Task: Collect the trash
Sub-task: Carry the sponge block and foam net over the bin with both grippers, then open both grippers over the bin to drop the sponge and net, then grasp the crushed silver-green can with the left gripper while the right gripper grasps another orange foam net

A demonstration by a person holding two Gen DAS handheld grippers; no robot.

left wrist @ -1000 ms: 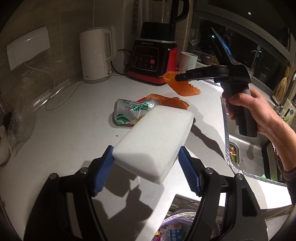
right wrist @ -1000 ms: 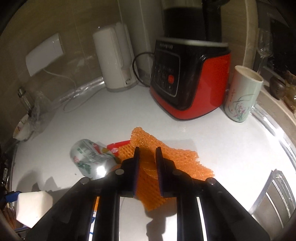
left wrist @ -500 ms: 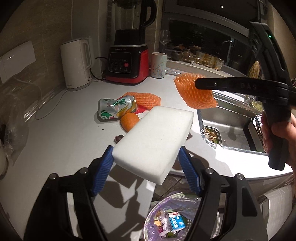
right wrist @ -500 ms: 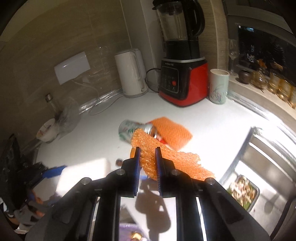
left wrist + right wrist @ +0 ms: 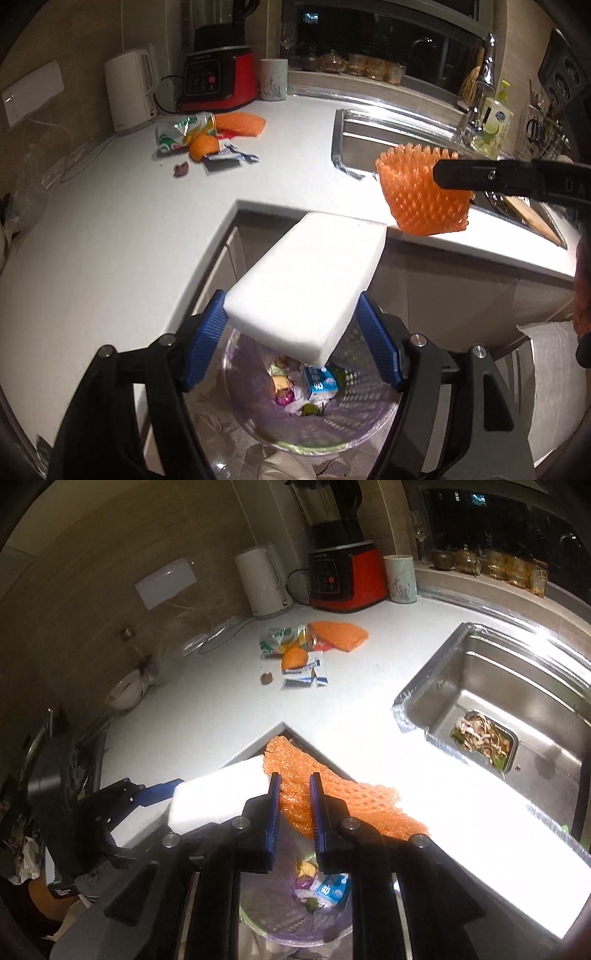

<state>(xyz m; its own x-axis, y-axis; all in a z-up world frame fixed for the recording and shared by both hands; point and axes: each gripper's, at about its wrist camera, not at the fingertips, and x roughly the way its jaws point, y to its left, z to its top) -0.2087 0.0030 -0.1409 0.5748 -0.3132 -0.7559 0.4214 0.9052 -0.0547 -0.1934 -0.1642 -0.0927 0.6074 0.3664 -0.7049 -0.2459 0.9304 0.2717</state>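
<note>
Nearest in the left wrist view, a white foam block (image 5: 306,288) is clamped across its short sides by the blue pads of the left gripper (image 5: 295,339), jaws spread wide to fit it. The block is held tilted, its low end directly over the lined waste bin (image 5: 373,417), probably so that it will fall in once let go. Inside the bin a small blue carton (image 5: 320,380) and some wrappers are seen.

In the right wrist view, an orange foam fruit net (image 5: 295,786) is pinched between the nearly closed pads of the right gripper (image 5: 294,805). The net is held by its middle, so both ends droop free. It hangs over the counter's edge and the bin's mouth, just beside the block.

Farther back on the white counter (image 5: 110,236), more trash is left uncollected: a crushed can (image 5: 181,131), an orange peel (image 5: 204,147), a second orange net (image 5: 242,123), a torn wrapper (image 5: 231,157) and a small dark scrap (image 5: 181,168). They are grouped near the kettle (image 5: 127,90) and blender (image 5: 221,81), well apart from the bin.

Both releases are judged to be the step in hand.
</note>
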